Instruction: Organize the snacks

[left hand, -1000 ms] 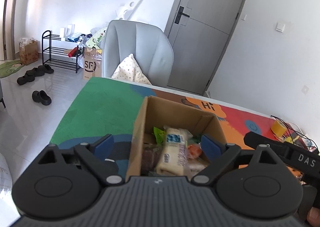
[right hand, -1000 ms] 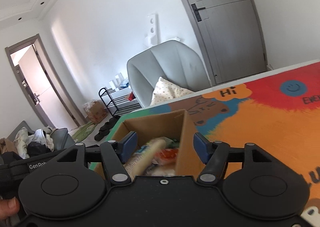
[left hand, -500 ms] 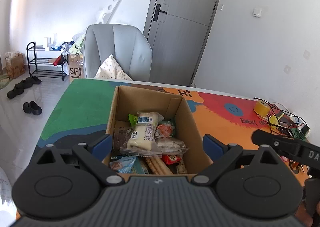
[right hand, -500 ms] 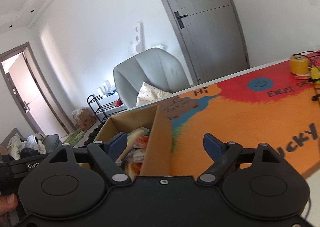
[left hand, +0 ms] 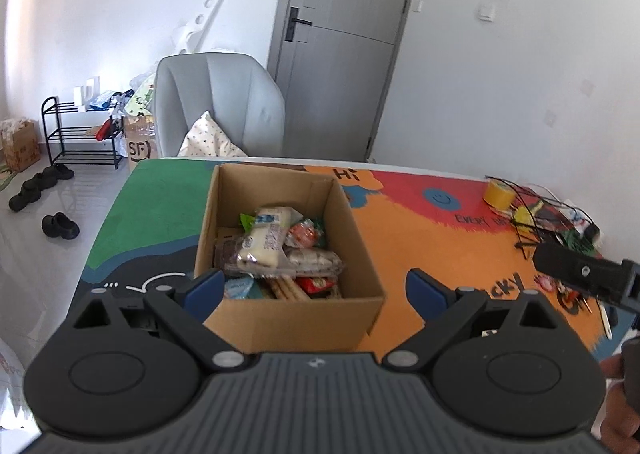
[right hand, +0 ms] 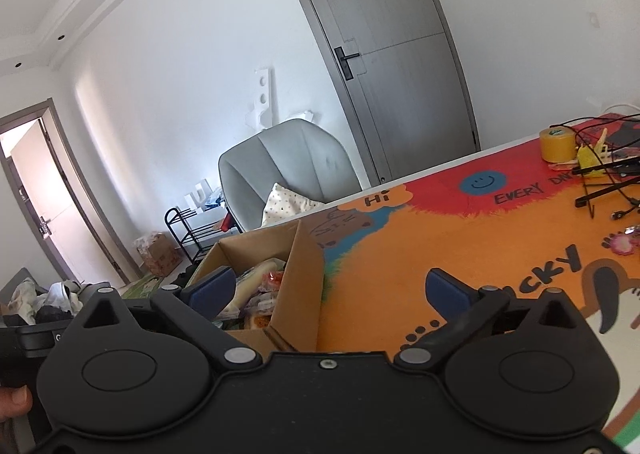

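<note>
An open cardboard box [left hand: 288, 318] stands on the colourful table mat [left hand: 440, 246], filled with wrapped snacks. A long white bread packet [left hand: 266, 240] lies on top beside an orange-red packet [left hand: 304, 234]. My left gripper [left hand: 314, 288] hovers in front of the box, open wide, its blue pads clear of the cardboard. In the right wrist view the box [right hand: 304, 274] sits at lower left. My right gripper [right hand: 330, 290] is opening wide; the box's right wall shows between its fingers, untouched. Neither gripper holds anything.
A yellow tape roll [left hand: 498, 191] and a black wire rack with cables [left hand: 536, 221] sit at the table's far right. A grey armchair [left hand: 216, 105] with a cushion stands behind the table. The table's left edge [left hand: 108, 221] drops to the floor.
Both grippers have drawn back from the box, so more of the table shows. The right gripper's jaws have spread much wider. The left view has rolled more level.
</note>
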Available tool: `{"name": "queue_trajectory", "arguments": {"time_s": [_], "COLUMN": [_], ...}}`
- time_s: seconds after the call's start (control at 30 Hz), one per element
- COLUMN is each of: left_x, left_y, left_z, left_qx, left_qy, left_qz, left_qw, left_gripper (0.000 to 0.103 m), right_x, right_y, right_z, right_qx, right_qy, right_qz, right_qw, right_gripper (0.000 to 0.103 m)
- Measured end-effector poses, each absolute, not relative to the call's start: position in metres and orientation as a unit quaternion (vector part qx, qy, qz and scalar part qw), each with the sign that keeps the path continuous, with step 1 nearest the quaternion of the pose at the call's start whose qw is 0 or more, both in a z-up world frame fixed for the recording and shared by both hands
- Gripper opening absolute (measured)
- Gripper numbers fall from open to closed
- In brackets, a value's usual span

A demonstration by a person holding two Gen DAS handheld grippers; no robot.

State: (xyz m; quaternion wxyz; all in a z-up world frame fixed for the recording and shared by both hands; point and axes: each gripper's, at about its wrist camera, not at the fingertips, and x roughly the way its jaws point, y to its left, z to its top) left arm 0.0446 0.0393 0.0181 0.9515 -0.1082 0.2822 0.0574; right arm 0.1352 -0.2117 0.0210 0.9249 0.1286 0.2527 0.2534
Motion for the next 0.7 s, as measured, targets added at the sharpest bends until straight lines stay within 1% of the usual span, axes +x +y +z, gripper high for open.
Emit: {"name": "queue_trajectory", "arguments": {"time_s": [0.07, 0.13, 0.17, 0.5, 0.7], "left_x": [0.039, 0.032, 0.028, -0.004, -0.011], "left_y": [0.036, 0.034, 0.033, 0.021, 0.022], "left_z": [0.020, 0.022, 0.023, 0.036, 0.041], "left_qx": [-0.104, -0.100, -0.097, -0.073, -0.065], "left_qy": [0.284, 0.283, 0.282, 0.275, 0.271], "left_qz": [0.053, 0.048, 0.047, 0.031, 0.020], "left_qw": [0.952, 0.953, 0.953, 0.958, 0.960], "left_gripper": [0.098, 0.102, 0.103, 0.103, 0.103], "right_x": [0.129, 0.123, 0.120, 0.084, 0.074], "right_y": [-0.213, -0.216, -0.218, -0.234, -0.238], "right_z": [0.024, 0.026, 0.028, 0.046, 0.057], "right_qx": [0.123, 0.120, 0.118, 0.096, 0.082], "right_qy": [0.253, 0.254, 0.254, 0.242, 0.233], "right_qz": [0.251, 0.250, 0.250, 0.245, 0.232], "right_qw": [0.926, 0.926, 0.927, 0.934, 0.941], "right_gripper": [0.103, 0.103, 0.103, 0.103, 0.103]}}
